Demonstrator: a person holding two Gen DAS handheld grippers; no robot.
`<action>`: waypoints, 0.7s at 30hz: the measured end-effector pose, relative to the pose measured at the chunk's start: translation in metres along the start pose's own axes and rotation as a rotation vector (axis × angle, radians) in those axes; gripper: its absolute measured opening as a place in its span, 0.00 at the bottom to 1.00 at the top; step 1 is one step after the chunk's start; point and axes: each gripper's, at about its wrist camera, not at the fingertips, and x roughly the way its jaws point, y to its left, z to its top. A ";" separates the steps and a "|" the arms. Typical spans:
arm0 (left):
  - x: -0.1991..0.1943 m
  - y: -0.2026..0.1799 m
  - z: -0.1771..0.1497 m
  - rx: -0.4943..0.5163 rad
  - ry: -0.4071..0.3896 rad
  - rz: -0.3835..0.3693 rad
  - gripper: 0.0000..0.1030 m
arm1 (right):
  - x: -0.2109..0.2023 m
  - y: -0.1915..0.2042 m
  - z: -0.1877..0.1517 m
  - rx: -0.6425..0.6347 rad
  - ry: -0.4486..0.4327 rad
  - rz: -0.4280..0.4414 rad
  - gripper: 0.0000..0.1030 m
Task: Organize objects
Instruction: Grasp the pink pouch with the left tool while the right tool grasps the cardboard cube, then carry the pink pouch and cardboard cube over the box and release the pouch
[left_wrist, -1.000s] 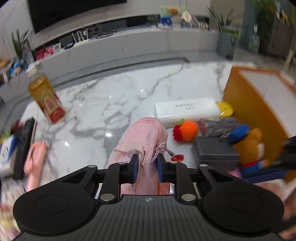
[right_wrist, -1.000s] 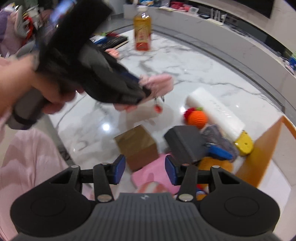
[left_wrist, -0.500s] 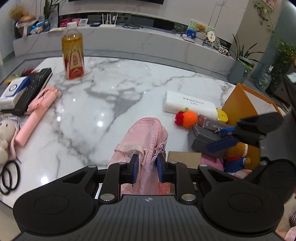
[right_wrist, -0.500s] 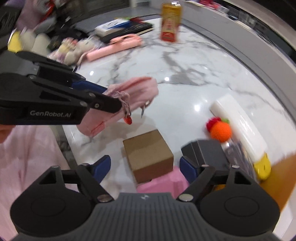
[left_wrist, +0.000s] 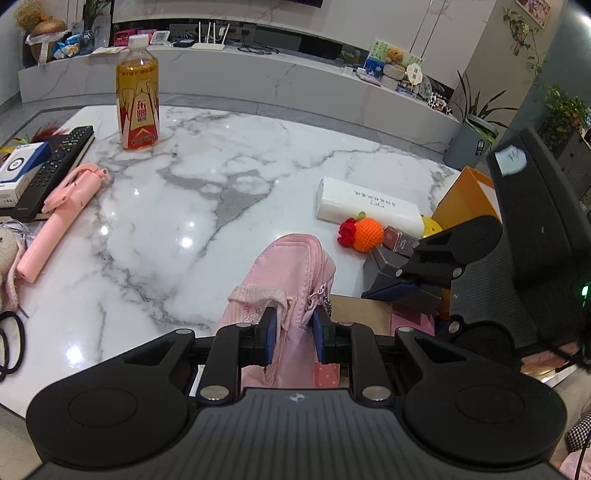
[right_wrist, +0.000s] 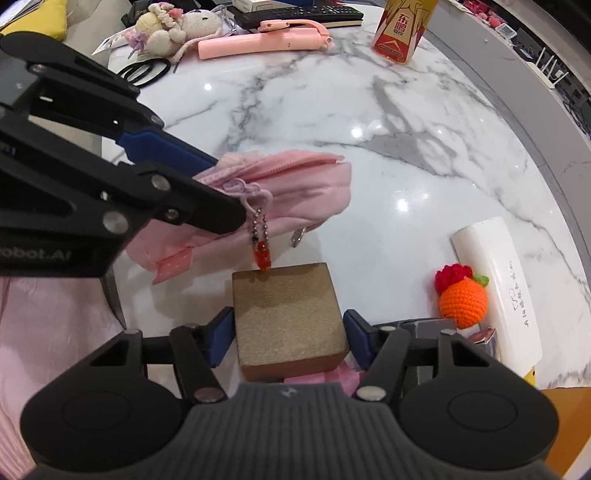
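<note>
1. Left tongs (left_wrist: 291, 334) were clamped on the pink pouch (left_wrist: 291, 269), the blue pads pinching its near end. The pouch hung just above the marble counter (left_wrist: 207, 206), zipper side up, with a red charm (right_wrist: 261, 256) dangling on a bead chain.
2. Right tongs (right_wrist: 288, 338) straddled the brown box (right_wrist: 288, 314), one blue pad on each side. The jaws were closing; a narrow gap showed at both pads, so no grip yet.
3. The brown box sat at the counter's near edge, partly on top of a flat pink item (right_wrist: 314, 376). The charm hung right at the box's far top edge.
4. To the right of the box lay an orange crocheted fruit (right_wrist: 463, 299), touching a long white case (right_wrist: 498, 280).
5. At the counter's far side stood a tea bottle (left_wrist: 137, 99). Near it lay a pink selfie stick (left_wrist: 59, 218), a black remote (left_wrist: 55, 162), scissors (right_wrist: 146, 72) and a crocheted doll (right_wrist: 173, 27).
</note>
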 end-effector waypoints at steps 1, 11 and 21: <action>-0.004 0.000 0.000 -0.001 -0.006 -0.002 0.23 | -0.002 0.002 -0.001 0.001 -0.006 -0.014 0.62; -0.061 -0.042 0.021 0.028 -0.095 -0.117 0.23 | -0.107 0.011 -0.034 0.067 -0.217 -0.137 0.62; -0.061 -0.151 0.058 0.076 -0.066 -0.441 0.23 | -0.231 -0.038 -0.127 0.215 -0.218 -0.319 0.62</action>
